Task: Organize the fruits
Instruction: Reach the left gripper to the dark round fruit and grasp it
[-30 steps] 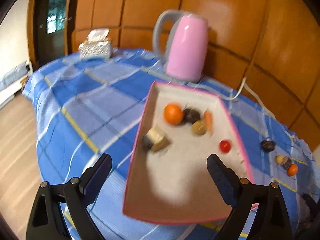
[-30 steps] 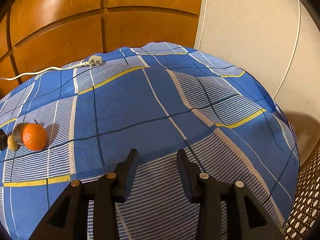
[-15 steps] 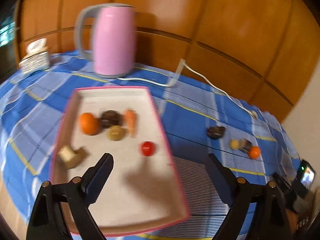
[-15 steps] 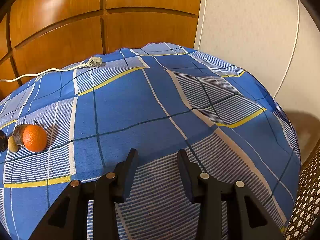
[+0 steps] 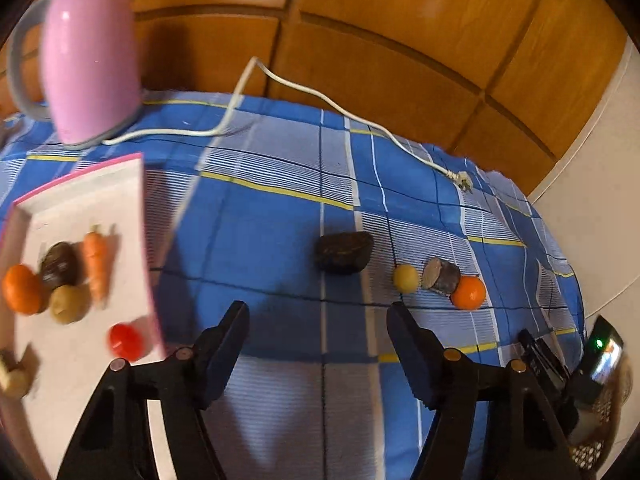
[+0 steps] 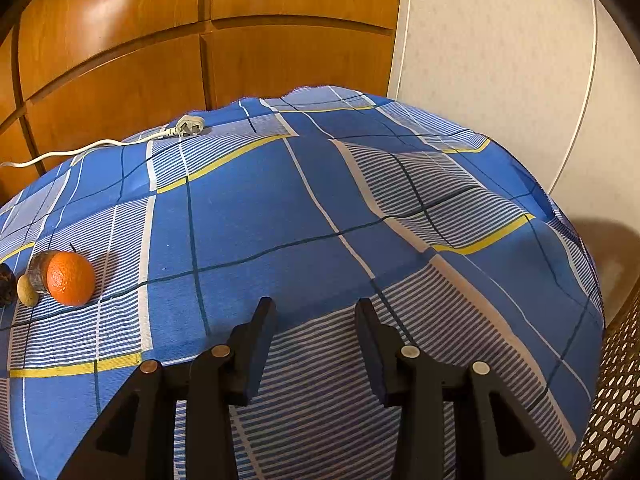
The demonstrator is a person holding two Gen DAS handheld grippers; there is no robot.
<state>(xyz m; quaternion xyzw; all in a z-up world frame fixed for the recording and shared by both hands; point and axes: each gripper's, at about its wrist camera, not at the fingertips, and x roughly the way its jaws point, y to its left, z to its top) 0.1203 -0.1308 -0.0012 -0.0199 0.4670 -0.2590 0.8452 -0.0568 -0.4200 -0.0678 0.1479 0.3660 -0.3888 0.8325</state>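
As the left gripper (image 5: 318, 322) swung right from the tray (image 5: 132, 216) toward the dark fruit (image 5: 345, 251), its empty jaws were closing; the right gripper (image 6: 316, 322) idled, jaws narrowly apart, empty.

Wood-panelled wall (image 5: 400, 40), white wall (image 6: 500, 60), blue checked tablecloth (image 6: 280, 208)

1. A table under a blue plaid cloth with white and yellow stripes (image 5: 272, 216) carries all items.
2. Far left: pink electric kettle (image 5: 90, 56), white power cord (image 5: 328, 100).
3. Left: white, pink-rimmed tray (image 5: 132, 184).
4. Centre-right row: dark brown lumpy fruit (image 5: 344, 251), small yellow round fruit (image 5: 406, 278), cut brown piece (image 5: 442, 276), orange (image 5: 469, 293).
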